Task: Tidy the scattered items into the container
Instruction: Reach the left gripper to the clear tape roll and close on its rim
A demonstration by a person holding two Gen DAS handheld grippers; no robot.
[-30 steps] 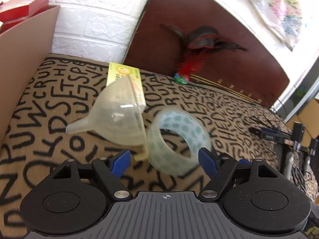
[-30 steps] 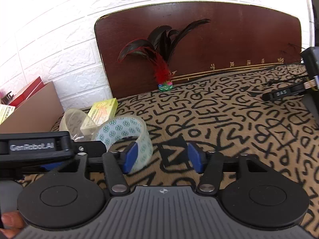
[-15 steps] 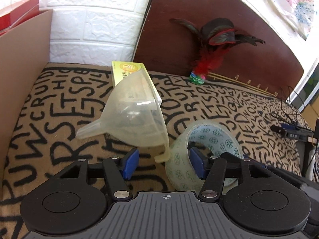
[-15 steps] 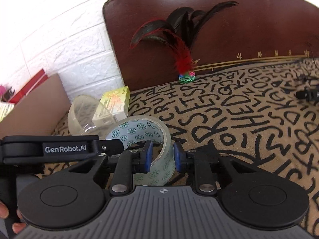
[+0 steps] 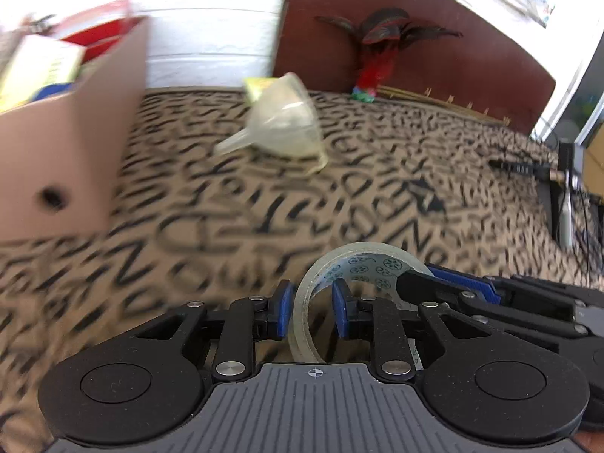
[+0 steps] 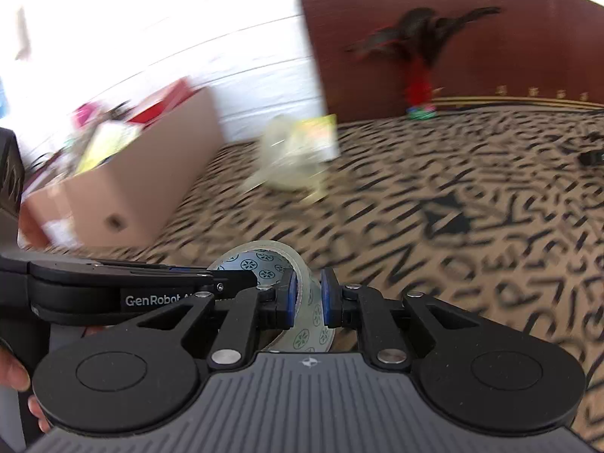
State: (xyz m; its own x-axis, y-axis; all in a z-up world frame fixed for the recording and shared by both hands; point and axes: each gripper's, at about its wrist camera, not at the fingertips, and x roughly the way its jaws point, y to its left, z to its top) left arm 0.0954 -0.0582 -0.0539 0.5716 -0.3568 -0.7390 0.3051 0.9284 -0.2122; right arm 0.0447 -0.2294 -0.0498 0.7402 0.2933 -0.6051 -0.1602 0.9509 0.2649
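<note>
**Two claws on one roll of tape**

The roll of tape (image 5: 341,260) is a clear, glossy ring whose inner cardboard core is pale blue-white and printed with small dark green pinwheel marks. It stands on edge between both tools, low in each wrist view, close to the cameras and above the patterned cloth (image 5: 264,226).

The right claw (image 6: 307,298) is clamped together on the tape's wall: one blue pad sits inside the ring, the other outside, and the band is pinched flat between them. The left claw (image 5: 311,311) straddles the opposite side of the same ring, one blue pad on each side of the wall; its jaws are closing, and a narrow gap shows between the inner pad and the tape. Both tools are matte black plastic with ribbed grey housings and round pivot discs.

The cloth is tan, soft-looking fabric covered in bold black letters. On it, well apart from the tape, lies a translucent plastic funnel (image 5: 283,124) on its side, spout pointing left, with a small yellow-green box (image 6: 319,137) just behind it. To the left stands a plain brown cardboard box (image 5: 68,151) with a dark round hole in its side; blurred items, red, yellow and blue, show over its rim. At the back, a dark polished wooden board (image 5: 472,49) leans against a white brick-textured wall (image 5: 211,34), and a feather toy (image 5: 377,53) with black and red plumes rests at its foot.
</note>
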